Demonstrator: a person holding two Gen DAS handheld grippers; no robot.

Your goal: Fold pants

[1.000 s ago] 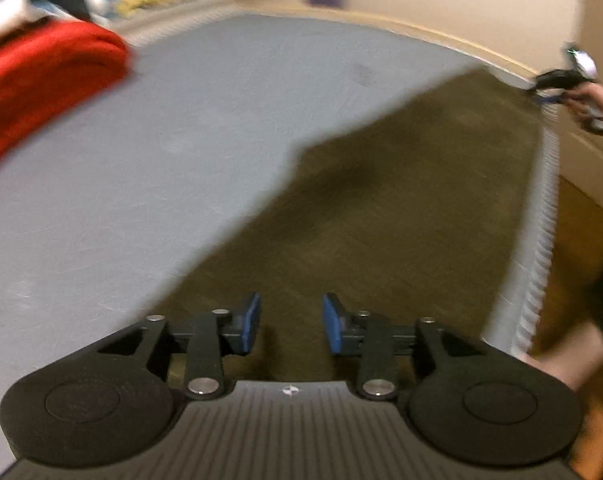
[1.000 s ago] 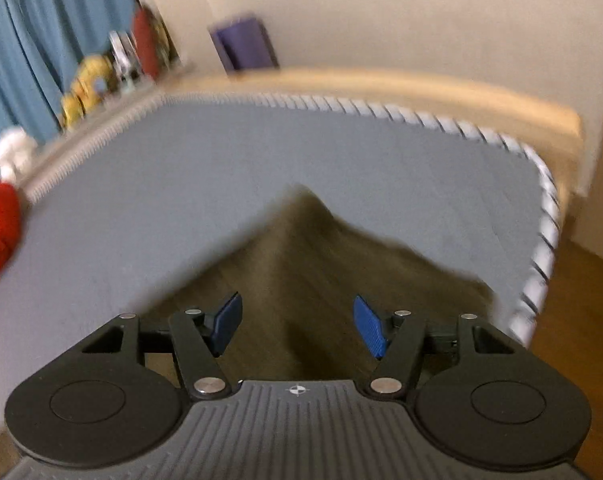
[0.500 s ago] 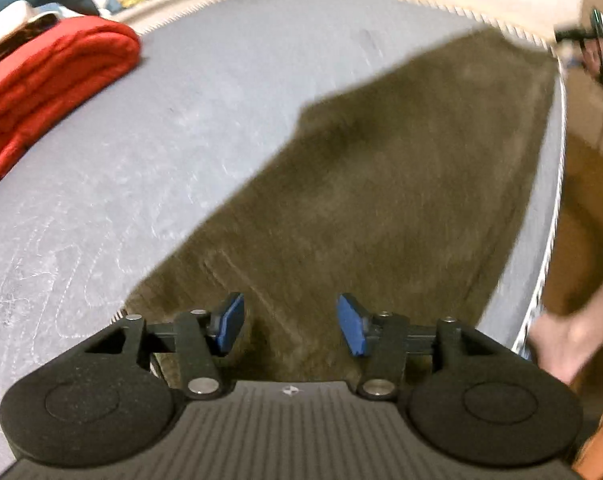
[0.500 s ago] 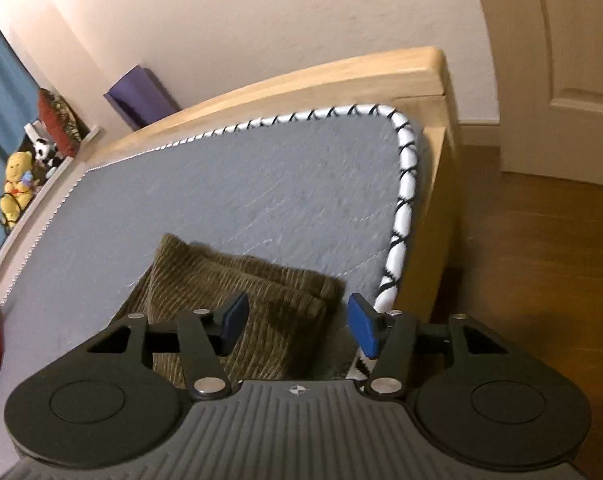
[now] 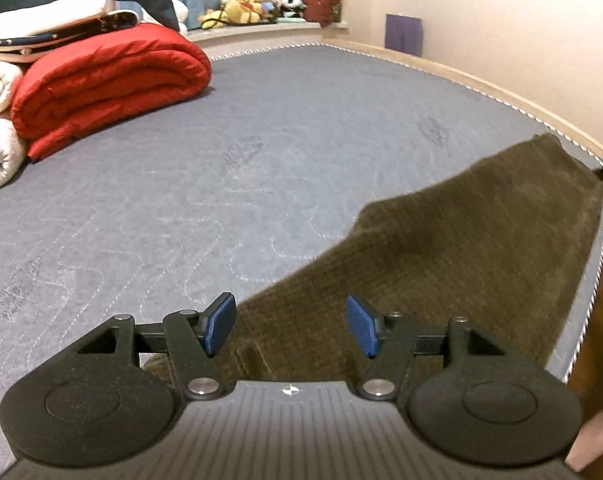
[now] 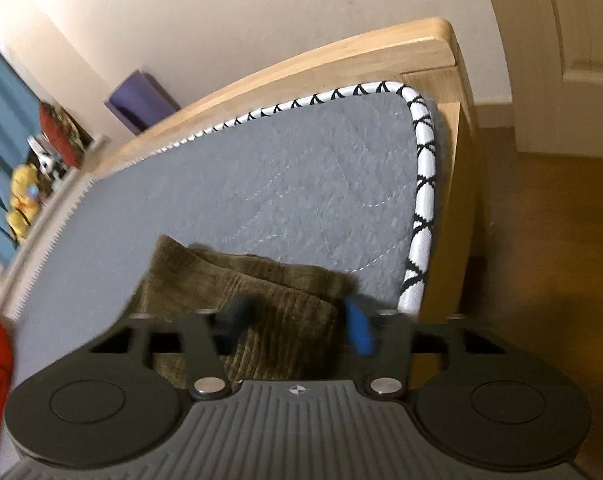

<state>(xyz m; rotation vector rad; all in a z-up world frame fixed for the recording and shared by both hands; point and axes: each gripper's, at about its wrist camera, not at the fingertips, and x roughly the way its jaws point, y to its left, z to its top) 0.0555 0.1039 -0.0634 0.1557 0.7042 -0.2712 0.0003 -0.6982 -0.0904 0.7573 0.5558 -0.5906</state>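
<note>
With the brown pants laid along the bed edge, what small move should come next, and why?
Probably let the right gripper finish closing on the pants hem: its jaws are closing with the stacked leg ends between them. The left gripper hangs over the other end, jaws opening and clear of the cloth, so nothing is gripped yet.

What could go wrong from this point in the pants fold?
The right gripper is closing over the stacked cuffs of the pants; it may catch only the top layer, leaving the other behind. The pants lie along the mattress edge, so a pull could drag them off. The left gripper is opening, holding nothing.
</note>
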